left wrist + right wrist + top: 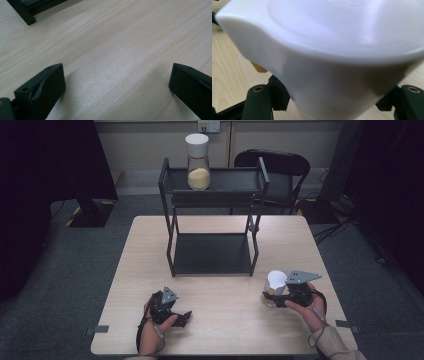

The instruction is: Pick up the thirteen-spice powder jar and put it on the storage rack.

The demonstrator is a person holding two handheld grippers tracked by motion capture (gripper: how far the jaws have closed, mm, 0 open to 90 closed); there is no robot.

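A clear jar (pixel 273 288) with a white lid and yellow grain inside stands on the table's right front part. My right gripper (pixel 278 298) is shut on it from the right, low on its body. In the right gripper view the white lid (pixel 342 42) looms close, with a black finger (pixel 259 100) pressed to each side of the jar below it. My left gripper (pixel 183 318) rests on the wood at the front left. Its jaws stand wide apart in the left gripper view, and my left gripper (pixel 117 75) has only bare tabletop between them.
A black two-shelf rack (pixel 212 195) stands at the table's far middle. On its top shelf is a second jar (pixel 198 162) with a white lid and yellow grain. The rack's foot (pixel 23 13) shows ahead of the left gripper. A dark chair (pixel 280 170) stands behind the table.
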